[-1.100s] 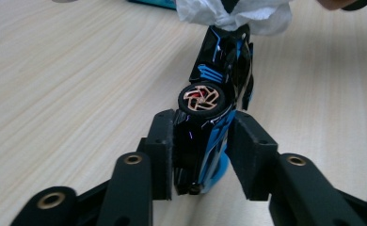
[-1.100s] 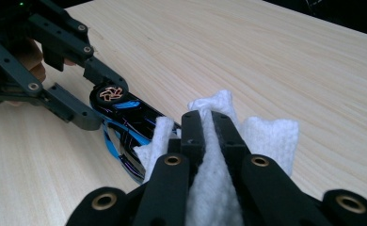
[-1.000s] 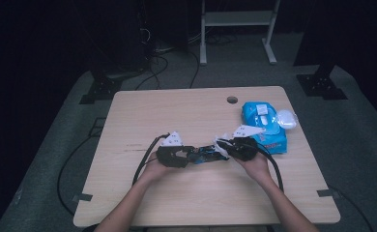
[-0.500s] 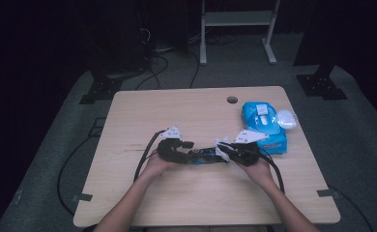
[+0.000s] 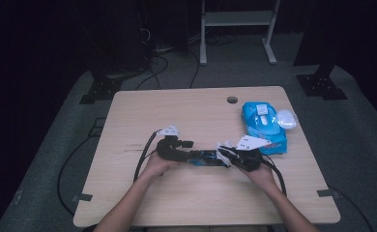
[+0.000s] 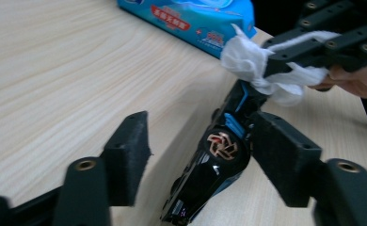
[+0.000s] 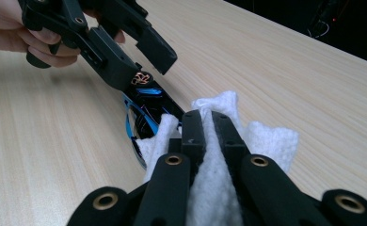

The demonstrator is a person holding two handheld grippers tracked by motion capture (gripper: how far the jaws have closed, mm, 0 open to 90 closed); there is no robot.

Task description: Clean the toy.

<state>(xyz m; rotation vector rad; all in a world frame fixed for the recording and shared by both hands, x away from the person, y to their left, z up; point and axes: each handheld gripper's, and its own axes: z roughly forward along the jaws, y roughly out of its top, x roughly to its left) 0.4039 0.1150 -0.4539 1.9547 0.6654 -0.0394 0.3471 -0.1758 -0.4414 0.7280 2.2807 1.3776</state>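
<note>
Right gripper (image 7: 205,127) clamped on crumpled white wipe (image 7: 214,188), left gripper (image 6: 200,146) jaws just opening, astride black-and-blue toy car (image 6: 214,169) on pale wooden table (image 5: 186,111), one pad touching.

wipe pack (image 6: 191,16) cut off, print illegible

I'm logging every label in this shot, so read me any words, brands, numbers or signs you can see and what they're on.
Blue wet wipes pack: white print on a red band, too blurred to read.
Wet wipes pack top: label too small to read.
Black and blue toy car: a copper pinwheel emblem, no letters.
Nothing else carries text.
</note>
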